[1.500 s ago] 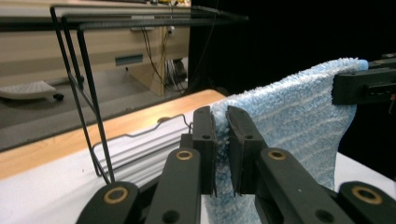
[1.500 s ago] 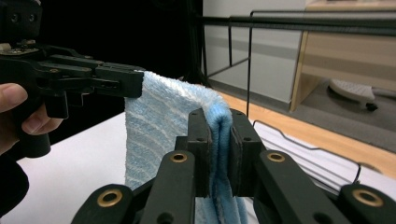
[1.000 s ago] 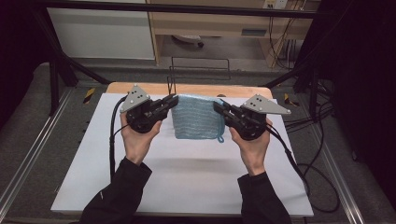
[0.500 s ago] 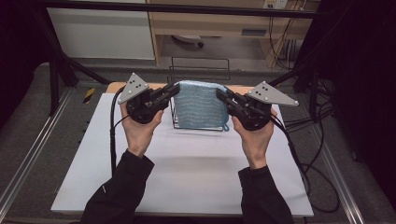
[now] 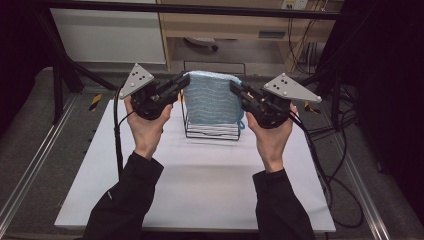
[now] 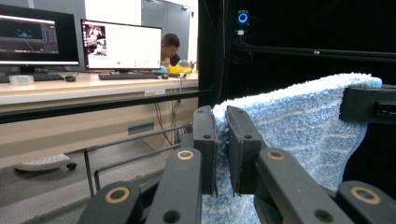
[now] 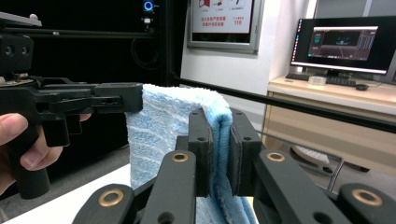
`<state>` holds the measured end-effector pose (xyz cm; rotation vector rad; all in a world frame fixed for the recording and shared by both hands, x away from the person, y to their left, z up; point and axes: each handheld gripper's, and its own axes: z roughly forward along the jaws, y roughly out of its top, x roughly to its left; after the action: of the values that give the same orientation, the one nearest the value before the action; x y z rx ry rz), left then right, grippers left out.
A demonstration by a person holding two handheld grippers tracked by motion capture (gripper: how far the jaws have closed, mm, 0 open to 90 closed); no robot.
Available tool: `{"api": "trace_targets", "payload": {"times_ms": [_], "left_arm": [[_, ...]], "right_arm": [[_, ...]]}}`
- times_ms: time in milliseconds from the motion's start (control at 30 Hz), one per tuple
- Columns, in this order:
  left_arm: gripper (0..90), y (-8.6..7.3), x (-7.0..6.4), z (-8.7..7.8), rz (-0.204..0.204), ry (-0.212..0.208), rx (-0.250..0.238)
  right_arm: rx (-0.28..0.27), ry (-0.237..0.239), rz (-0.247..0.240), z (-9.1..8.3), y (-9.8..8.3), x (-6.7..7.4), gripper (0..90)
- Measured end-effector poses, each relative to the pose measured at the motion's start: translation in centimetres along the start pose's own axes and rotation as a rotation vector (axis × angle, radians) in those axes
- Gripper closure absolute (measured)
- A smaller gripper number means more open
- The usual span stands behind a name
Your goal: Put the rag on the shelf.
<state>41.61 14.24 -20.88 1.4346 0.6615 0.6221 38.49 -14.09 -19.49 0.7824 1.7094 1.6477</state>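
A light blue towel [image 5: 212, 102] hangs stretched between my two grippers above the far middle of the white table. My left gripper [image 5: 184, 82] is shut on its upper left corner, and my right gripper [image 5: 234, 88] is shut on its upper right corner. In the left gripper view the jaws [image 6: 222, 140] pinch the towel's edge [image 6: 299, 121], with the other gripper [image 6: 369, 105] clamped at the far corner. In the right gripper view the jaws [image 7: 219, 144] squeeze a folded edge of the towel [image 7: 159, 126]. A black wire rack [image 5: 210, 131] stands under the towel.
The white table top [image 5: 200, 190] stretches toward the person's side. Black cables [image 5: 330, 165] trail off the right edge. Black frame posts [image 5: 60, 75] stand at the back corners. A wooden desk [image 6: 70, 93] with monitors lies beyond the table.
Both hands have risen, lifting the towel by its top corners. The towel now hangs higher, and the wire rack beneath it has come into sight.
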Motion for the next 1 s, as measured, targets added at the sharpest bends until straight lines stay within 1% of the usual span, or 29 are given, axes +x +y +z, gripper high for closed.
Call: {"api": "trace_targets", "payload": {"times_ms": [200, 300, 533, 633, 733, 967, 1000], "left_arm": [[82.8, 1.1, 0.2, 0.3, 0.014, 0.006, -0.023], [82.9, 1.7, 0.3, 0.4, 0.013, 0.009, -0.039], [82.9, 3.1, 0.5, 0.9, 0.020, 0.023, -0.055], [82.9, 3.5, 0.6, 1.0, 0.017, 0.025, -0.075], [82.9, 4.0, 0.6, 1.2, 0.026, 0.032, -0.080], [82.9, 4.9, 0.9, 1.7, 0.017, 0.039, -0.101], [82.9, 5.0, 1.0, 1.8, 0.024, 0.047, -0.105]], "right_arm": [[-0.024, -0.010, -0.003, 0.4, 0.9, -0.2, 81.9], [-0.033, -0.014, -0.006, 0.7, 1.5, -0.3, 81.9], [-0.053, -0.023, -0.017, 1.2, 2.7, -0.5, 82.0], [-0.063, -0.026, -0.023, 1.4, 3.4, -0.7, 82.0], [-0.069, -0.030, -0.028, 1.6, 3.9, -0.8, 82.0], [-0.086, -0.033, -0.042, 2.1, 4.9, -1.2, 82.0], [-0.086, -0.035, -0.041, 2.2, 5.0, -1.2, 82.0]]}}
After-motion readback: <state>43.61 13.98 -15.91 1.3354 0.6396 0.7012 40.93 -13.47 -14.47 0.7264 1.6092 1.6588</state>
